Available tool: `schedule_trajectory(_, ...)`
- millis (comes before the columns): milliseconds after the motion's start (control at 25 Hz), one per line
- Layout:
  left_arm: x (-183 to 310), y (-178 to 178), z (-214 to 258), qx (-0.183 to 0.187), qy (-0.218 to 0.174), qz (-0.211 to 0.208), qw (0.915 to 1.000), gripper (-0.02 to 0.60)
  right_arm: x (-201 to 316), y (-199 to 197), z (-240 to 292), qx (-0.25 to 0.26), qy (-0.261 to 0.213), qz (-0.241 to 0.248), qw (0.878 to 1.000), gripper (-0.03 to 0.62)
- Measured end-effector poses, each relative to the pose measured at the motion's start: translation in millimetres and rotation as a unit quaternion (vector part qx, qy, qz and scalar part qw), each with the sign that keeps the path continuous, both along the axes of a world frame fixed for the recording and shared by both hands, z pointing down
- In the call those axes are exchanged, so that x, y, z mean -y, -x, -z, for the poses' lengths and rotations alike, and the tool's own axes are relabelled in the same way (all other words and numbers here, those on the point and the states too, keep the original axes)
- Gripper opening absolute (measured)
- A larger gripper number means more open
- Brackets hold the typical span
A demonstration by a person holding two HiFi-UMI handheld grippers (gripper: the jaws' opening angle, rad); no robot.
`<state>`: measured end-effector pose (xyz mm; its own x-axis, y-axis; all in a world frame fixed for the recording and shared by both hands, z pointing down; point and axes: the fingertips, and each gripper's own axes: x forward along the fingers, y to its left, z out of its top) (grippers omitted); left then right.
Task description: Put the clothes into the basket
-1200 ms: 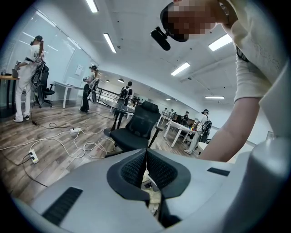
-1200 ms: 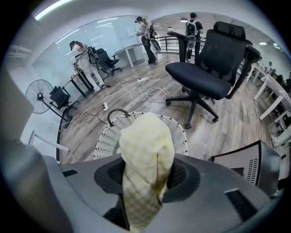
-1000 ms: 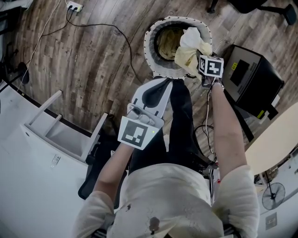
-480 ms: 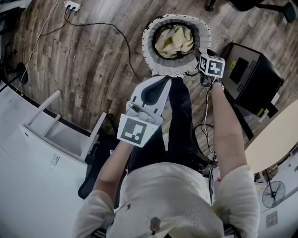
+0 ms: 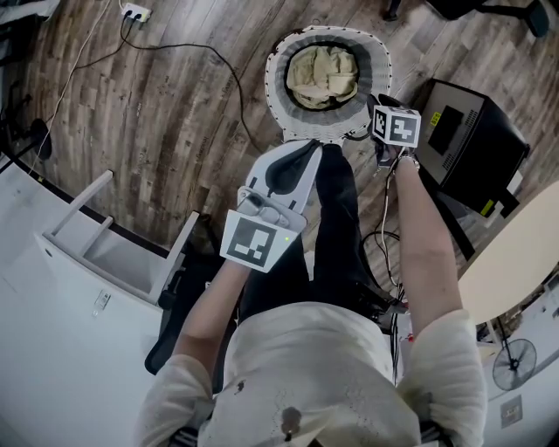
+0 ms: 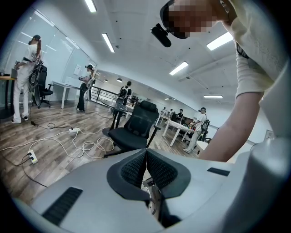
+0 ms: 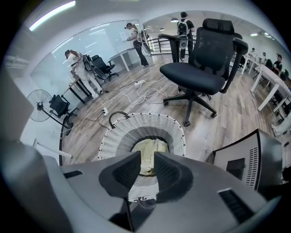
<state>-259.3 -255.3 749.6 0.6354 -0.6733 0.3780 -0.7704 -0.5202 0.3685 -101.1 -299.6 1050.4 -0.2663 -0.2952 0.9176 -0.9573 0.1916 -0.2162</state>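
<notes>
As seen from overhead: one white woven basket on the wood floor, and one crumpled pale-yellow bundle of clothes lying inside it, touching neither tool. Two grippers in all.

Left gripper: pads pressed together, pinching nothing, held over a dark trouser leg.

Right gripper: above the basket's near rim, jaws just closing to a narrow gap, nothing between them, clothes visible below through that gap.

One black box-shaped unit just right of the basket.

Only in the head view: one white power strip.

Only in the right gripper view: one standing fan.

In both gripper views: one black office chair and several people at desks.

Basket and clothes only in the head and right gripper views.
</notes>
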Motion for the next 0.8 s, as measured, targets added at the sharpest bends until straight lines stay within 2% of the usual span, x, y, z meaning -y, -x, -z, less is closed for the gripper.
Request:
schedule_trajectory(120,-1,0,6,0.004,-0.007,-0.001,1.0,0.021,-4,3,12,-0.008,-0.009,0.016,1.0,0.03)
schedule_trajectory(240,-4,-1,15,0.006,-0.011,0.002,0.9999,0.02,-11,5,25,-0.006,-0.013,0.024,1.0,0.011)
schedule_trajectory(520,-9,-3,38,0.009,-0.016,0.008,0.9998,0.021,-28,16,69,0.029,-0.031,0.039,0.998,0.008)
schedule_trajectory(800,-10,-7,62,0.014,-0.026,0.005,0.9996,0.021,-28,35,125,0.049,-0.074,0.124,0.988,0.008)
